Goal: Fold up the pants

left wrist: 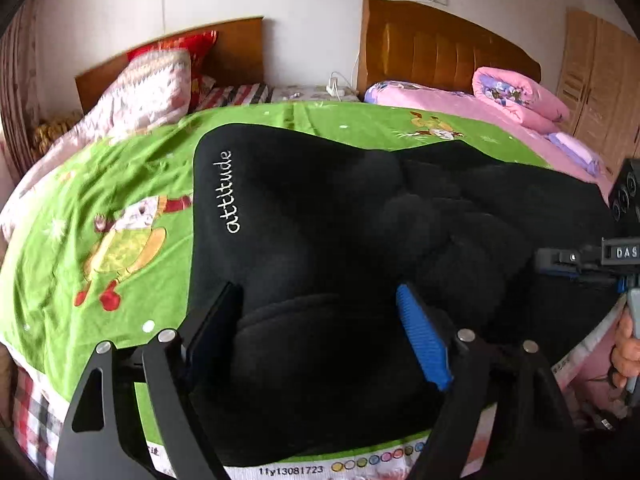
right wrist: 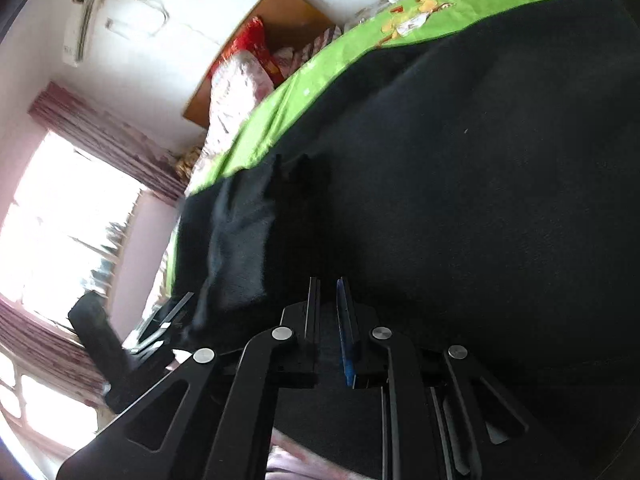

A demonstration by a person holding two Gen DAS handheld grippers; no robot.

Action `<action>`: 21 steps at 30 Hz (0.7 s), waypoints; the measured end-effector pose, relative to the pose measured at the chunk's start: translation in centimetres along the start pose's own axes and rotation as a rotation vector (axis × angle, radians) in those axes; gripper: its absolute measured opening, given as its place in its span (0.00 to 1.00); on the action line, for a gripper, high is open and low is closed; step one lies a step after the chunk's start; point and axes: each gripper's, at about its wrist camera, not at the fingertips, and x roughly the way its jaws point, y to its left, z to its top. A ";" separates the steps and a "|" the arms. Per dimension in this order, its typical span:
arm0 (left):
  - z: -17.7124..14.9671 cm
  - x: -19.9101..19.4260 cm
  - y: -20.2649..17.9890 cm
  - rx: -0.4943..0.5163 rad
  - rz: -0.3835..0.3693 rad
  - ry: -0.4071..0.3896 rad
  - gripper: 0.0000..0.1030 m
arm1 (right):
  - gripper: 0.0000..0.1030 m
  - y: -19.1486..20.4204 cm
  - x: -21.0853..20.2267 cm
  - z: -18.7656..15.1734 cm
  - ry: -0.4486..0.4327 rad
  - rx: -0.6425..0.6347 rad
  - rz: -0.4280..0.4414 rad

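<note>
Black pants [left wrist: 340, 208] with white "attitude" lettering lie spread on a green cartoon sheet [left wrist: 112, 216]. My left gripper [left wrist: 320, 300] is open, its black and blue fingers standing wide apart just above the near edge of the pants. My right gripper [right wrist: 329, 292] shows in its own tilted view with the fingers nearly together on the black fabric [right wrist: 480, 200], shut on a fold of the pants. The right gripper also shows at the right edge of the left wrist view [left wrist: 560, 260], over the pants.
The bed has wooden headboards [left wrist: 440, 48], a pink quilt [left wrist: 516, 96] at the back right and a pale patterned pillow [left wrist: 148, 88] at the back left. A wardrobe [left wrist: 600, 80] stands on the right. A bright window [right wrist: 60, 220] with curtains fills the left of the right wrist view.
</note>
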 end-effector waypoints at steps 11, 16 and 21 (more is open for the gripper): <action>5.0 0.7 -2.3 0.076 0.039 0.021 0.82 | 0.24 0.9 0.3 -0.8 -0.020 -0.132 -0.031; 3.0 2.8 -4.3 0.085 -0.020 0.074 0.70 | 0.31 -0.8 -1.0 -0.6 -0.008 -0.023 0.113; 2.0 -0.2 -1.8 -0.009 -0.258 -0.029 0.69 | 0.96 0.5 -1.2 0.9 0.032 0.015 0.341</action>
